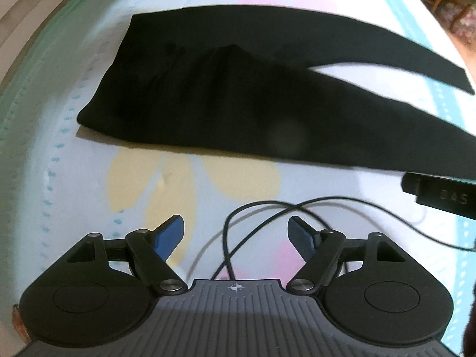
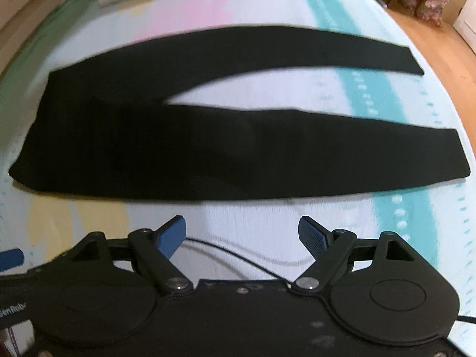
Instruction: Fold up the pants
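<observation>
Black pants [image 2: 208, 154] lie flat on the bed [image 2: 372, 214], waistband to the left, both legs running right with a wedge of sheet showing between them, laid out ready for one leg to go over the other, I judge. My left tool [image 1: 235, 235] and right tool [image 2: 242, 235] both hover spread wide and empty just short of the near edge, a cable [image 1: 238, 223] trailing beneath

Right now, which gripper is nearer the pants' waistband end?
Left. The left gripper hovers open just short of the waistband. The right gripper sits further along the near leg, toward the cuffs.
</observation>
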Demonstrator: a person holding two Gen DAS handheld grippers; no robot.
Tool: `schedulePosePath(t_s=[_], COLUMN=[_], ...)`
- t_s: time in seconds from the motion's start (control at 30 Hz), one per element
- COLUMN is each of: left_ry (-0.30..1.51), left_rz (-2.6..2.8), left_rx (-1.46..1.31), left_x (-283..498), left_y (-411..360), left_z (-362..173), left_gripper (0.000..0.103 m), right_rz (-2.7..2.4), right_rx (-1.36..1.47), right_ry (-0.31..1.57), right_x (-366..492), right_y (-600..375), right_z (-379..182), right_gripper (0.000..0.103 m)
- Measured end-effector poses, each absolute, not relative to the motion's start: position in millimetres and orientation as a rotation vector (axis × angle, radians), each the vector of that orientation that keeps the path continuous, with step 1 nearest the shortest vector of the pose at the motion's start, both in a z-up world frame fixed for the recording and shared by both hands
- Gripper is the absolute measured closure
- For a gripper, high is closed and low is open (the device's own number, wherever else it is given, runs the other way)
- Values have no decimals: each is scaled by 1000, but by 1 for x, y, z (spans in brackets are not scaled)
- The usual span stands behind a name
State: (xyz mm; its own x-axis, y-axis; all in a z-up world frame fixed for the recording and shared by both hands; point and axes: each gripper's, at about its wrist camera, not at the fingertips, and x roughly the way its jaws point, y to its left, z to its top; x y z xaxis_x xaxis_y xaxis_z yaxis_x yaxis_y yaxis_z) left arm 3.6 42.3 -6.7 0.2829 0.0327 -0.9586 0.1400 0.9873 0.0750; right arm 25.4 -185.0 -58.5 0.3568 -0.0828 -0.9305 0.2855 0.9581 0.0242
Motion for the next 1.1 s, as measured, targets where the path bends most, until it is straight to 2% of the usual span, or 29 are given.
schedulePosePath(t_s=[0.23,0.3,0.47,0.57,0.7,1.1], left_ry=[1393,1366,1097,1032,1029,1117], left_rz=[-156,-157,-122,-106,-82,-50], left_rx=[314,355,381,343,294,214], left_x=[24,41,104,135,165,227], left_y=[31,24,1,-5,-5,-15], left_z=[-22,-19,3,5,-7,-53], left_gripper=[27,27,27,27,27,27], right_rz=[-150,-120,-117,-139,-178,-324], right_rx=[79,41,-33,56,167,234], right_ry=[1344,1365,1273,1252,1202,1089], right_x=[40,53,103,139,172,241], right_y=[-188,-193,-217,-242,-269,-333], right_z=[-76,-78,-74,-79,-91,-113], right_gripper=[16,16,16,16,16,17])
